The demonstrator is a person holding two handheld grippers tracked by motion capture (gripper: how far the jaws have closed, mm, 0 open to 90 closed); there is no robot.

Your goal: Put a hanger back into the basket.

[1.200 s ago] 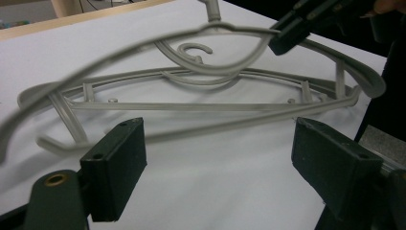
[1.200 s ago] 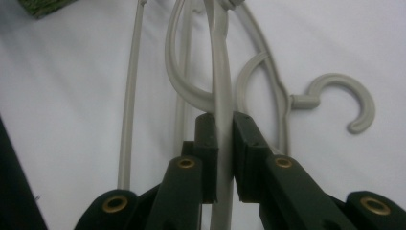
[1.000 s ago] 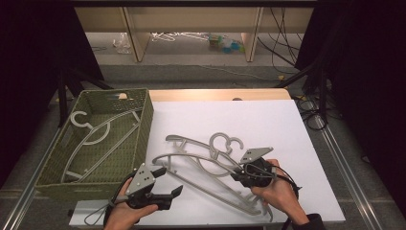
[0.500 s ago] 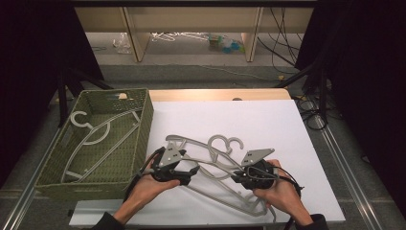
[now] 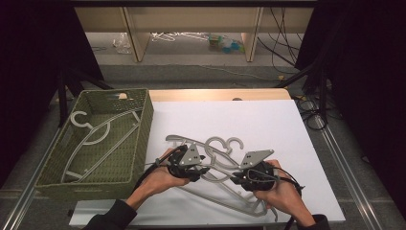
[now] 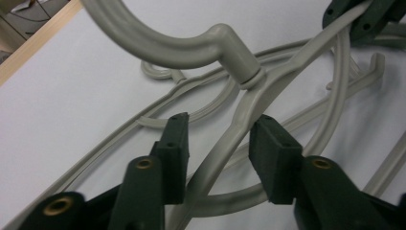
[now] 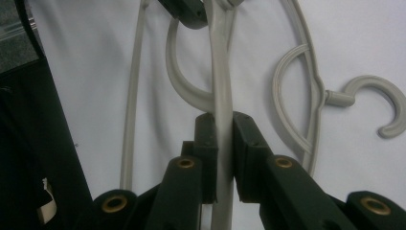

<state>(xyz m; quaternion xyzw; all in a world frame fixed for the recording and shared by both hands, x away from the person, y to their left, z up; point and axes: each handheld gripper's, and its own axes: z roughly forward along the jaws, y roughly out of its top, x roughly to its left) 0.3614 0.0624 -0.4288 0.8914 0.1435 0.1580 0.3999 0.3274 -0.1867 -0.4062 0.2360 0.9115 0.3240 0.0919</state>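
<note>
1. Hangers: a tangle of grey plastic hangers (image 5: 218,165) lies on the white sheet (image 5: 268,120), near the front edge of the table, between the person's two hands.
2. Right gripper (image 7: 224,143): its two black jaws are clamped on a straight arm of the top hanger (image 7: 221,72), the pads pressing it from both sides. In the high view this gripper (image 5: 256,172) sits at the right end of the pile.
3. Left gripper (image 6: 218,153): its jaws straddle another arm of that hanger, just below the neck of its hook (image 6: 191,45). They have just been closing, yet a gap shows on each side of the arm, so the pads do not press it.
4. In the high view the left gripper (image 5: 189,165) sits at the left end of the pile, close to the right one.
5. Basket: a green woven basket (image 5: 139,139) stands to the left of the sheet, with one more hanger (image 5: 95,136) lying inside it.
</note>
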